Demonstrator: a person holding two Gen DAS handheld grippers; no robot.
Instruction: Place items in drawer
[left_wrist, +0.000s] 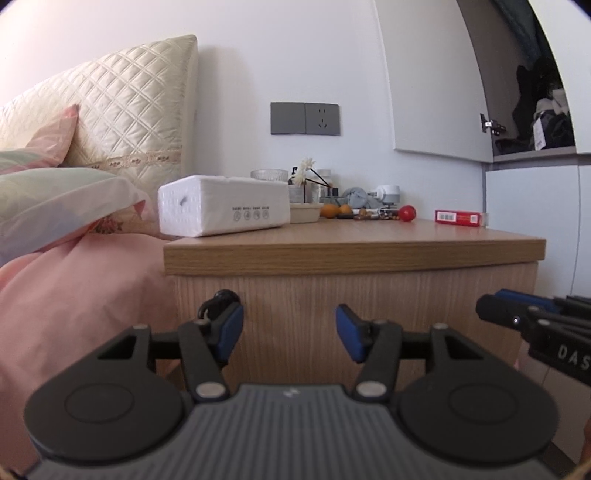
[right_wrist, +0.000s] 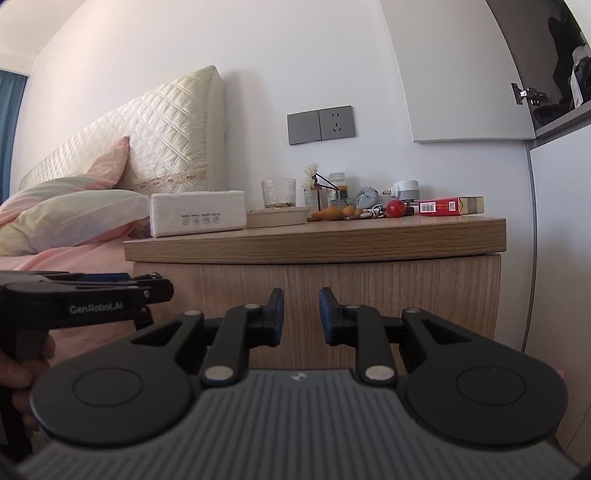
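A wooden nightstand (left_wrist: 354, 251) (right_wrist: 314, 240) stands beside the bed, its drawer front (left_wrist: 369, 317) (right_wrist: 369, 291) closed. On top lie a white tissue pack (left_wrist: 221, 205) (right_wrist: 197, 214), a red box (left_wrist: 460, 217) (right_wrist: 448, 205), a red ball (left_wrist: 407, 213) (right_wrist: 395, 208), oranges (left_wrist: 334, 210) and small clutter. My left gripper (left_wrist: 290, 332) is open and empty, low before the drawer front. My right gripper (right_wrist: 302, 314) is open with a narrower gap, empty, also before the drawer front. Each gripper shows in the other's view: the right gripper (left_wrist: 495, 310), the left gripper (right_wrist: 159, 290).
A bed with pink sheets (left_wrist: 74, 302) and pillows (right_wrist: 74, 210) lies to the left. A glass (right_wrist: 279, 194), a shallow tray (right_wrist: 277, 218), bottles and a flower stand at the nightstand's back. A grey wall socket (left_wrist: 304, 118) is above. An open wardrobe (left_wrist: 535, 110) is at right.
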